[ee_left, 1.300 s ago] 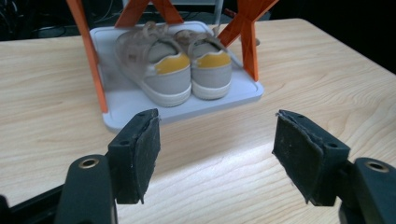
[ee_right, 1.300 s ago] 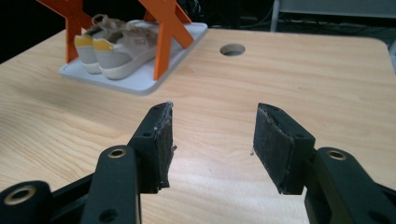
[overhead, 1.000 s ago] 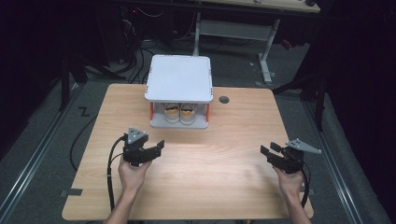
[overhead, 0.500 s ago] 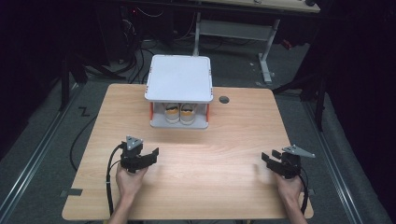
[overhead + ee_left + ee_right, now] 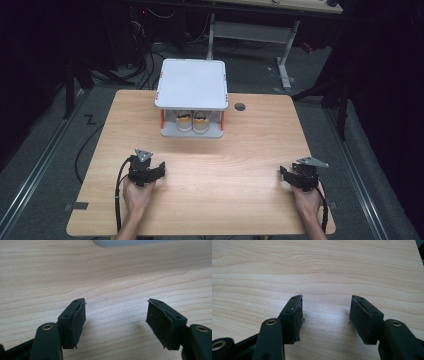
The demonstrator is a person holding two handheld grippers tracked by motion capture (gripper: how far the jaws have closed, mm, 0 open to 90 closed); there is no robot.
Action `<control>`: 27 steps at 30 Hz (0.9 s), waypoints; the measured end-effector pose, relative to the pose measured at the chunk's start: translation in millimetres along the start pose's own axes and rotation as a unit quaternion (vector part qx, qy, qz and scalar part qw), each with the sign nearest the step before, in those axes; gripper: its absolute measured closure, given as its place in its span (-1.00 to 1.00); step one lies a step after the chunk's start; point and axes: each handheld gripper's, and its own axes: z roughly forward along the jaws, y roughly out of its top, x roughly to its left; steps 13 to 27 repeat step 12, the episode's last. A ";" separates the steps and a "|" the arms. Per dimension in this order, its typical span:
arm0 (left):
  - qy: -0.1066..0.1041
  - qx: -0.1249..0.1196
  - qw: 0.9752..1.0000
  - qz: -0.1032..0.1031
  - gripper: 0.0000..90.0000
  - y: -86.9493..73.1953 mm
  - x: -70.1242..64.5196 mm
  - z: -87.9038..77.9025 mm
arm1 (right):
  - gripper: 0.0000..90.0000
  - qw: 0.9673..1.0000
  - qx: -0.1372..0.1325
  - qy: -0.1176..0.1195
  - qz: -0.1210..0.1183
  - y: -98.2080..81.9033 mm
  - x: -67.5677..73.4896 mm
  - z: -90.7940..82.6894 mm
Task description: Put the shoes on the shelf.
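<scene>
The left gripper (image 5: 152, 171) and the right gripper (image 5: 291, 176) are held low at the near side of the wooden bench (image 5: 250, 150), one at each side and well apart from each other. Both sets of fingers are spread wide with nothing between them: in the left gripper view bare wood is seen between the two black pads (image 5: 78, 320), and the same is seen between the pads (image 5: 296, 315) in the right gripper view. The grippers are likely kept this way so that they are ready to go forward and take hold of something. The thing that is likely wanted is the pair of shoes (image 5: 192, 120), white with a yellow-orange part inside. The shoes are set side by side on the lower level of a small white rack (image 5: 191, 82) with orange-red posts, which stands at the far middle of the bench. The shoes are tucked under the flat white top of the rack, so they can probably be reached only from the open front, which faces the person. Both grippers are well apart from the rack, and nothing lies on the wood between. A small round dark hole (image 5: 240, 106) is seen in the bench just to the right of the rack. The floor around the bench is dark, and cables (image 5: 145, 70) are lying behind it.
</scene>
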 end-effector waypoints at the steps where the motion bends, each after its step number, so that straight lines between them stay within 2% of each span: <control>1: 0.004 -0.005 1.000 0.006 -0.30 -1.9 0.1 1.4 | -0.03 1.000 0.001 -0.001 0.000 0.3 0.5 0.4; 12: 0.003 -0.003 1.000 0.007 -0.35 -1.8 -0.3 1.8 | -0.11 1.000 0.004 0.001 -0.004 1.7 1.2 2.1; 27: 0.003 -0.003 1.000 0.007 -0.35 -1.8 -0.3 1.8 | -0.11 1.000 0.004 0.001 -0.004 1.7 1.2 2.1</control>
